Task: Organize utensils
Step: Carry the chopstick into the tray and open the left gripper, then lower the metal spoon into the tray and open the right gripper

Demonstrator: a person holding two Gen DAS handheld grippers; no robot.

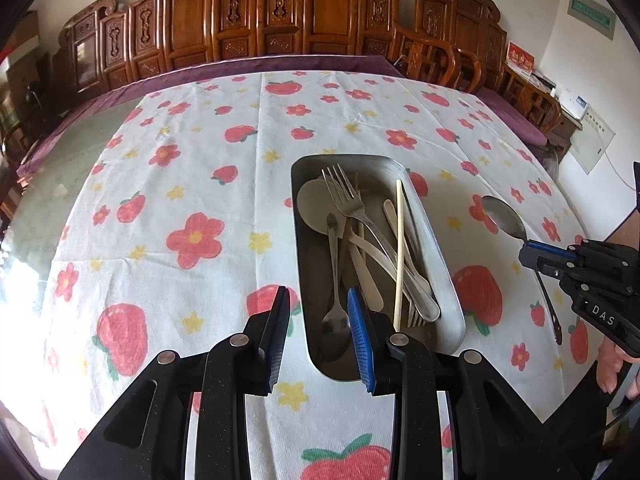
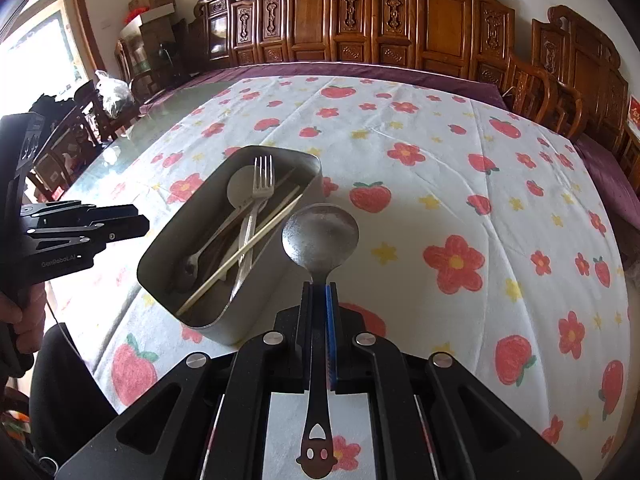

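The right gripper (image 2: 320, 292) is clamped on the handle of a metal spoon (image 2: 320, 236), whose bowl sticks out just beyond its fingertips. The left gripper (image 1: 318, 312) gapes wide with nothing between its fingers. Ahead of them the metal tray (image 1: 448, 280) holds a fork (image 1: 348, 200), spoons and chopsticks (image 1: 399, 252).

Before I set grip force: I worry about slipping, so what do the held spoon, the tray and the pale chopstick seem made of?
Spoon in the right claw: likely stainless steel, dull grey sheen. Tray: brushed metal, soft reflections. Chopstick: cream, matte, perhaps bamboo or plastic; unclear.
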